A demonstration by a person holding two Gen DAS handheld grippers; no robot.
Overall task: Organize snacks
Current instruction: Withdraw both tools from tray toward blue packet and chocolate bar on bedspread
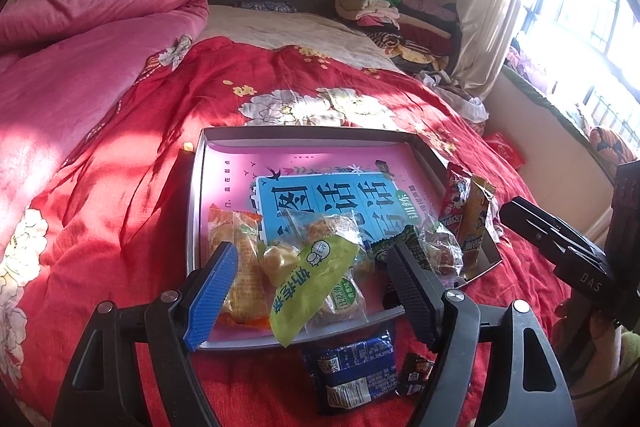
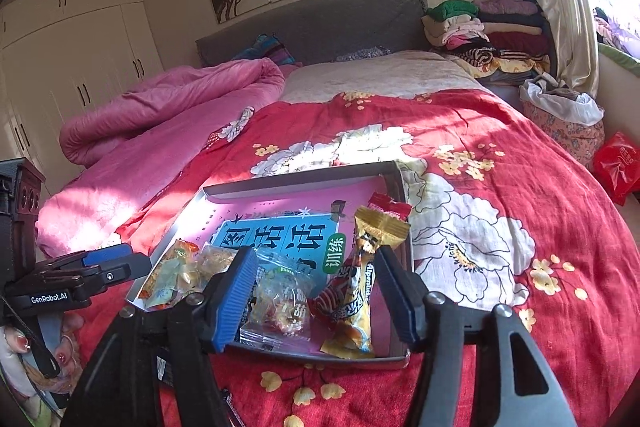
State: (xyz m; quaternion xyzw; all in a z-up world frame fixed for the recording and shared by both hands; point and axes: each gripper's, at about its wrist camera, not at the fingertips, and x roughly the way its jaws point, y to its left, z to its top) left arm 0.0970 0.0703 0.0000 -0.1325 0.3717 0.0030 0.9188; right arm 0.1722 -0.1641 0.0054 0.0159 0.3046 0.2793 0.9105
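Snacks still lie outside the tray [image 1: 424, 143], which marks the step in hand: gathering them in. Nearest, just in front of the tray's front rim on the bed [image 1: 132, 163], sit a blue packet [image 1: 354, 367] and a small dark sweet [image 1: 414, 373]. Over that rim the left hand-held gripper [image 1: 316, 291] hangs with jaws apart, gripping nothing; a green packet [image 1: 312, 287] lies beneath it in the tray. The right hand-held gripper [image 2: 316, 303] is likewise open above a yellow bar [image 2: 360, 287]. Next, I judge, comes lowering onto the blue packet.

Tray [image 1: 200, 187] on bedspread [image 1: 120, 187], snack packets [image 1: 312, 283] inside its near end, two packets [image 1: 356, 367] before it
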